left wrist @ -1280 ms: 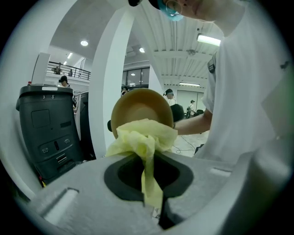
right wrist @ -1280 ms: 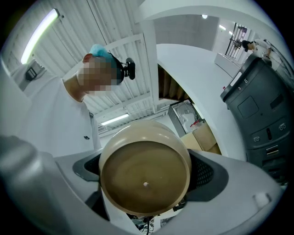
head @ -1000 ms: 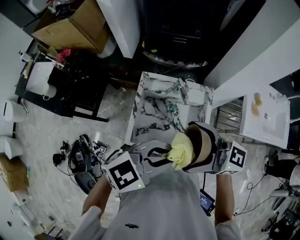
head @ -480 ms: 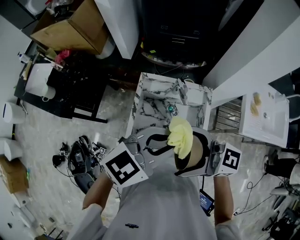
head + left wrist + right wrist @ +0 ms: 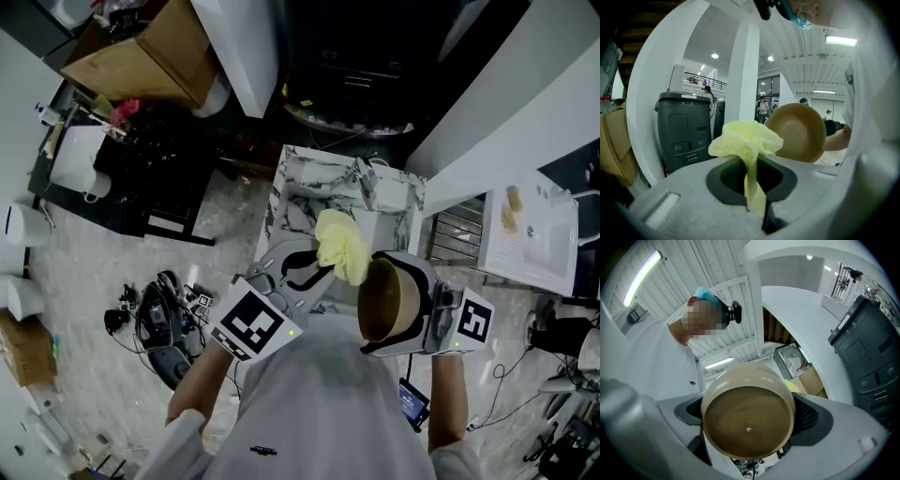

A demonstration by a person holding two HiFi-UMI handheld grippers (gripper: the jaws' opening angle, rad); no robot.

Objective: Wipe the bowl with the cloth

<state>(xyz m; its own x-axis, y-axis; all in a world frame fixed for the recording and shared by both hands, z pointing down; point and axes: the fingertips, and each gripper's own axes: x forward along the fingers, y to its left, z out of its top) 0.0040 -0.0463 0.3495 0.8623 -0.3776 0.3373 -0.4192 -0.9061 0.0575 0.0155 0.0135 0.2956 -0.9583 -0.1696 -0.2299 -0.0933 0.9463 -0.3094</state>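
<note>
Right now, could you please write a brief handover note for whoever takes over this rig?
Left tool: shut on the yellow cloth.
Right tool: shut on the brown bowl, tipped on its side, opening toward the cloth.
Cloth sits just outside the bowl's rim; contact unclear.
Done: both things gripped; how much is wiped cannot be told.
Left: bring the cloth into the bowl and wipe.
</note>
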